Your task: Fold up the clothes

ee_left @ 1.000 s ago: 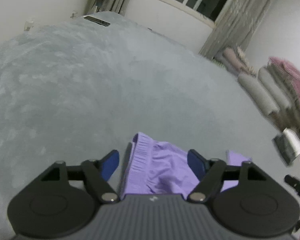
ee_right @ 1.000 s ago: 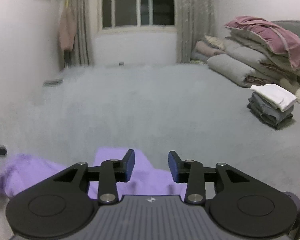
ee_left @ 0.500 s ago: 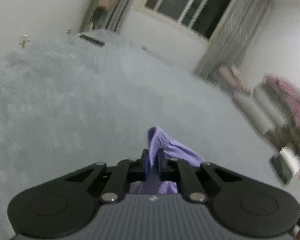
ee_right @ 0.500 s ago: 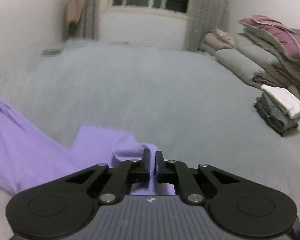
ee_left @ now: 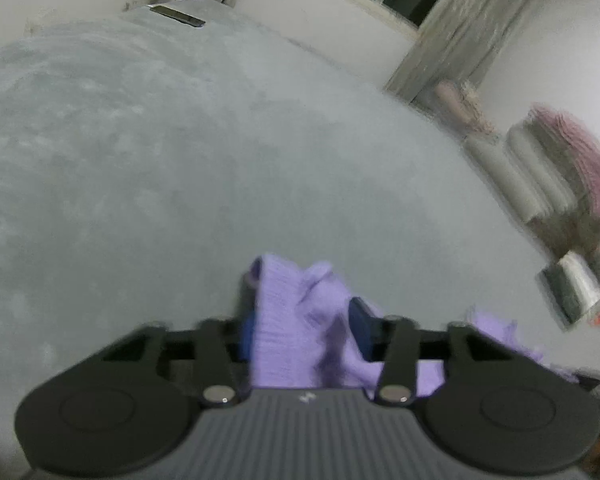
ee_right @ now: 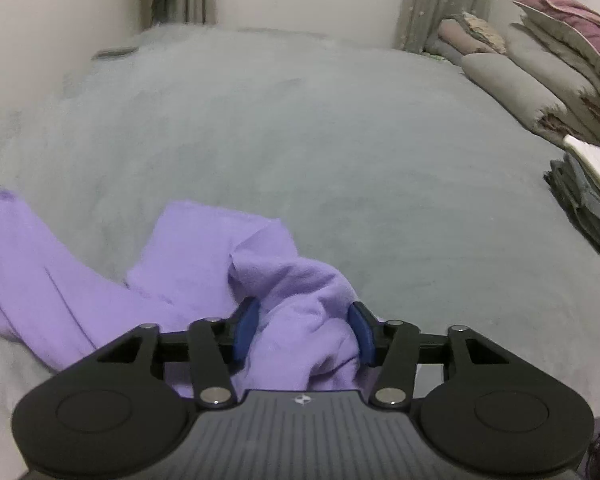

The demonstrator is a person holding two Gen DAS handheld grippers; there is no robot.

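Knitwear, a lilac ribbed-hem garment [ee_left: 296,320], is seen in the left wrist view at six o'clock on the grey plush bed cover [ee_left: 180,160], bunched between the blue pads of the left hand-held gripper [ee_left: 304,328], whose jaws have just been parting; whether the cloth is pinched cannot be told. In the right wrist view, a fold lies inside the released right hand-held gripper [ee_right: 304,330], just opened. The garment's long axis is stretched toward nine o'clock. Slippage is risked, since the bunched fold may spring open.
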